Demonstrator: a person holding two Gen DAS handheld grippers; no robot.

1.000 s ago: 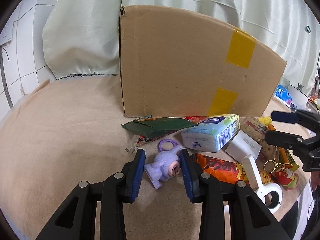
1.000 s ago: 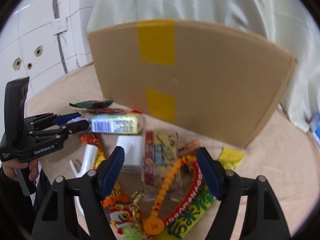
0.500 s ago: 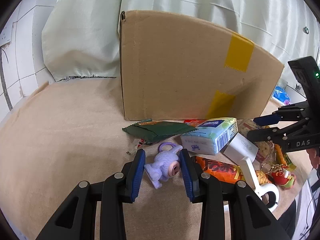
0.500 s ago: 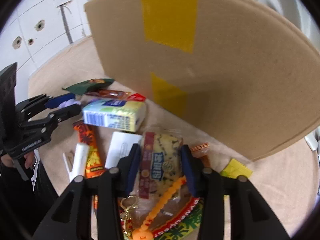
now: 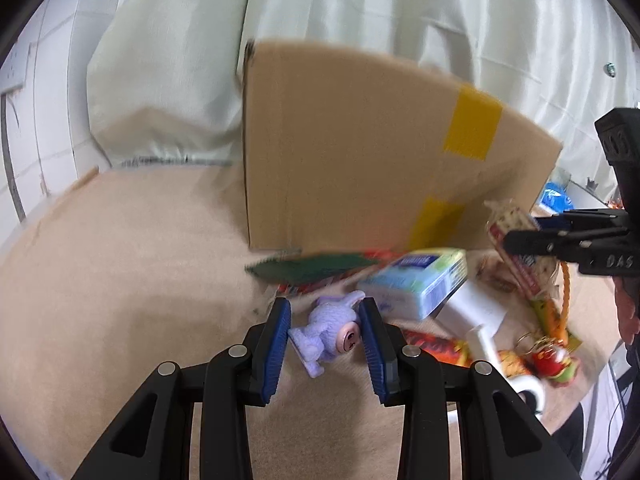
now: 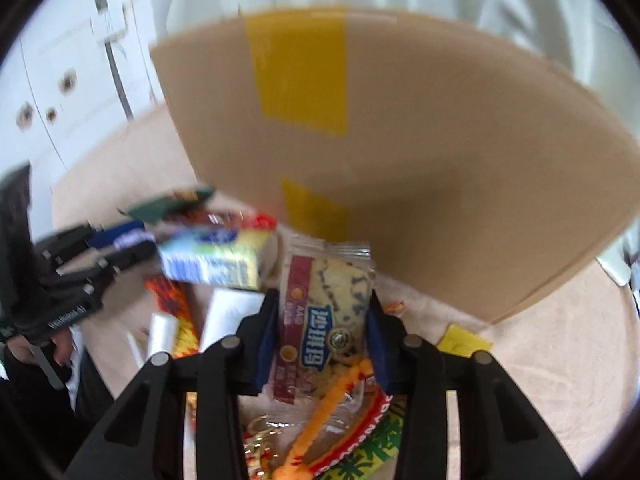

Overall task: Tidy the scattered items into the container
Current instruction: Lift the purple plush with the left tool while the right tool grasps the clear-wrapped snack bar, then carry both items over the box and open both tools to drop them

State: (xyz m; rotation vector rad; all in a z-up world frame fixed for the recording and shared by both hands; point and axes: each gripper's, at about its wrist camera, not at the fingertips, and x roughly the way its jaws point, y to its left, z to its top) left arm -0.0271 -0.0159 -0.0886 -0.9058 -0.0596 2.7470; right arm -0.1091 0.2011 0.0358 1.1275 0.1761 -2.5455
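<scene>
The right gripper (image 6: 322,330), whose jaws have just been closing, now clamps a clear-wrapped biscuit packet with a maroon stripe (image 6: 324,312), raised above the clutter before the tall brown cardboard box with yellow tape (image 6: 420,168). The left gripper (image 5: 325,334) grips a small lilac plush rabbit (image 5: 326,332) between narrow jaws, near the box's left corner on the beige cloth-covered table (image 5: 120,280).

Draped, tiled data-collection rm (image 5: 360,20)

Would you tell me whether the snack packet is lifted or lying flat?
Lifted: the snack packet stands clamped in the right gripper, above the pile.
</scene>
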